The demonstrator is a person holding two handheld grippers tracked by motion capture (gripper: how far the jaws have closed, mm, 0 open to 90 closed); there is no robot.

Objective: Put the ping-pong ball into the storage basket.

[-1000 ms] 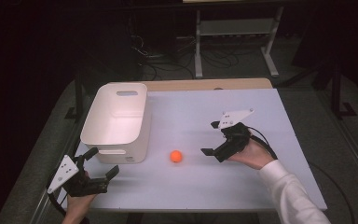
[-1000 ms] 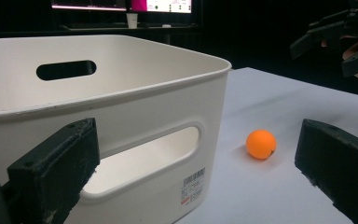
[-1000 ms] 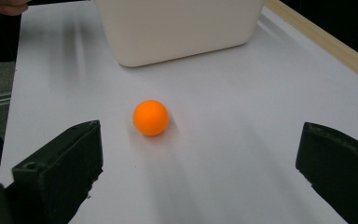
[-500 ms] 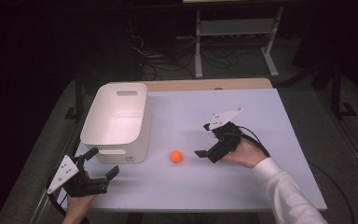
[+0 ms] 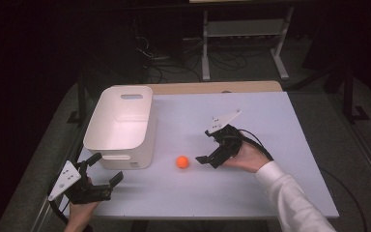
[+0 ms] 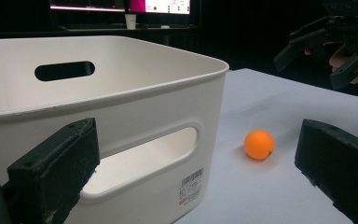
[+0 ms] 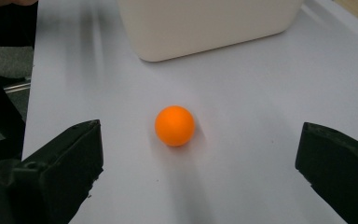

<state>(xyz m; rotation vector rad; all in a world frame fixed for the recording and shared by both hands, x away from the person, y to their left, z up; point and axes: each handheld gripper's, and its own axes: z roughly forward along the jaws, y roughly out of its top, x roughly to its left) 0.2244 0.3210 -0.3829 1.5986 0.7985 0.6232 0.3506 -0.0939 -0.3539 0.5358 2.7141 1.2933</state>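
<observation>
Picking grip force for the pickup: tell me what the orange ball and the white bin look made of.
Orange ball: looks like smooth matte plastic, probably a hollow table-tennis ball; even colour, soft sheen, and a faint dark mark on one side in the left gripper view.
White bin: apparently moulded plastic with a satin finish; thin walls, rounded rim, cut-out handles, barcode sticker.

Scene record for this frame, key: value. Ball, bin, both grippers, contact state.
ball: orange ball, resting on the white table, right of the bin
bin: white bin, upright, looks empty, apart from ball
right gripper: right gripper open, low, jaws facing the ball, not touching it
left gripper: left gripper open, near table's front-left corner, before the bin
contact: none
</observation>
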